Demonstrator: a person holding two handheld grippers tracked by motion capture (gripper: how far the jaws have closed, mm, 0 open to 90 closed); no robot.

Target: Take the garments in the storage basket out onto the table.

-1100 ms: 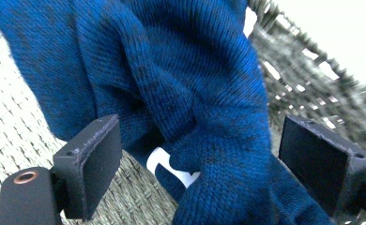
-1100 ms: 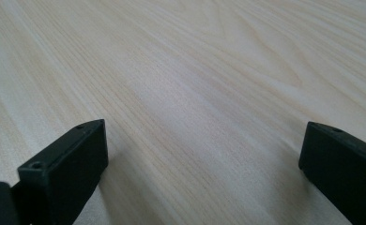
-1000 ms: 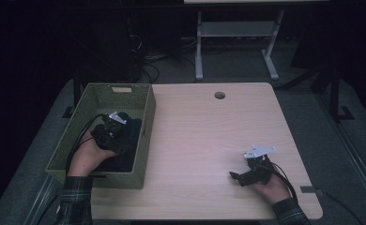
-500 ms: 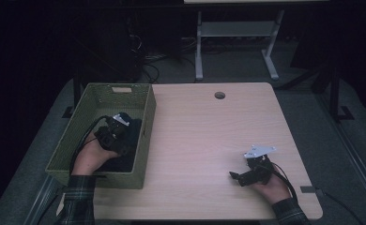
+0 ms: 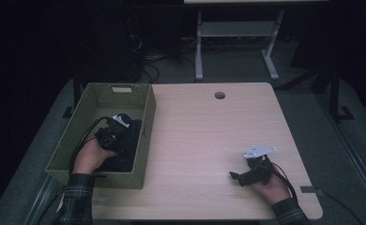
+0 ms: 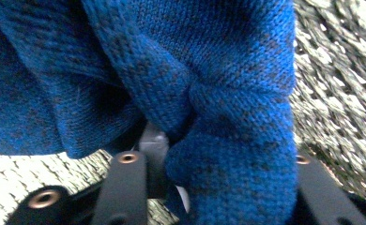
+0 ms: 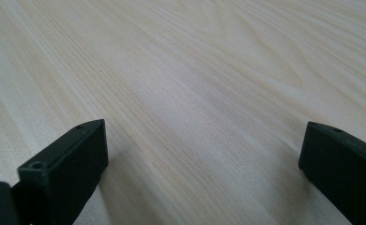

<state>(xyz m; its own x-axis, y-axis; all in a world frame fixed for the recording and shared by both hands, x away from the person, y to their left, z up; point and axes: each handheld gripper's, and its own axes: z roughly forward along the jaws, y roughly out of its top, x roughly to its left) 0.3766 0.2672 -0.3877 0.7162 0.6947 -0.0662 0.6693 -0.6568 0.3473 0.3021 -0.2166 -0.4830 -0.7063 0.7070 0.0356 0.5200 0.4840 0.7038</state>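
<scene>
A green woven basket (image 5: 146, 123) sits at the left edge of a pale wooden table (image 5: 204, 136), at about nine o'clock from the table's middle. Inside it lies a dark blue knitted garment (image 5: 127, 140). The person's left hand (image 5: 89, 157) reaches into the basket from six o'clock, holding the left gripper (image 5: 118, 133) down into the cloth. In the left gripper view, a thick fold of the blue knit (image 6: 228, 140) bulges between the two black jaws, which have just been closing and now pinch it; woven basket wall (image 6: 340, 98) shows at three o'clock behind the fabric.

Moving right, a small round hole (image 5: 219, 95) lies in the tabletop near twelve o'clock. At about four o'clock, well apart from the basket, the right hand (image 5: 271, 187) rests the right gripper (image 5: 240, 177) on the bare wood, pointing toward nine o'clock. In the right gripper view its jaws stand wide apart, nothing between them but wood grain (image 7: 195, 93).
</scene>
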